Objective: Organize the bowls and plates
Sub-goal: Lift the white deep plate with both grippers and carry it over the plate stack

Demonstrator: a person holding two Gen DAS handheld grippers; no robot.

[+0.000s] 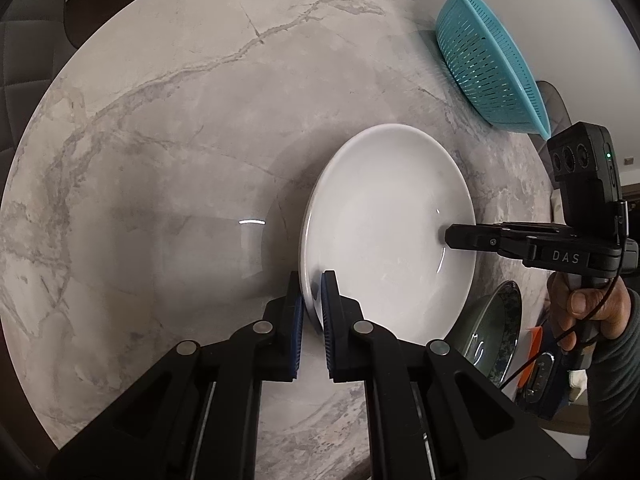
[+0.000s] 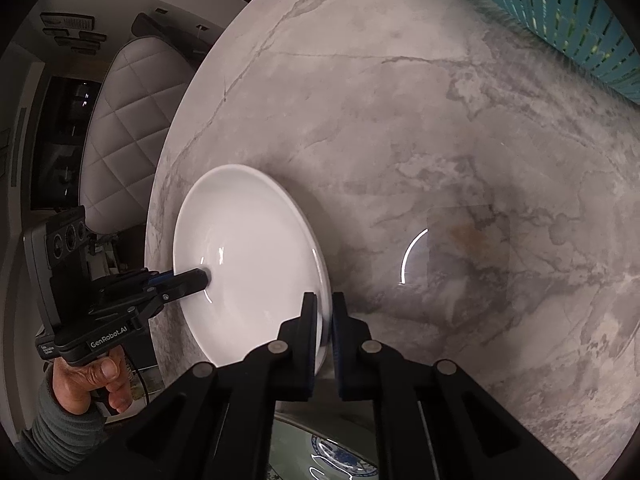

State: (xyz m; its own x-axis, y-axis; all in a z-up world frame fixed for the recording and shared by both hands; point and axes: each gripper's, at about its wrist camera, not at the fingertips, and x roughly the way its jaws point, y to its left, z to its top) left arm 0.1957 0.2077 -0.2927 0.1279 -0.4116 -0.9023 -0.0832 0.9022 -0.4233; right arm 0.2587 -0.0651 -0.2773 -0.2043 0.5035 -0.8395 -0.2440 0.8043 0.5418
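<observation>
The left gripper and right gripper are each pinching opposite rims of the white plate, jaws clamped tight on it, on the marble table. A teal basket is sitting near the plate's far side. A dark bowl and a blue-patterned dish are lying just beside its near edge.

Left gripper is clamped on the near rim of the white plate, which rests on the marble table. Right gripper grips the opposite rim. A teal colander stands beyond, and a dark bowl lies just beside the plate.
</observation>
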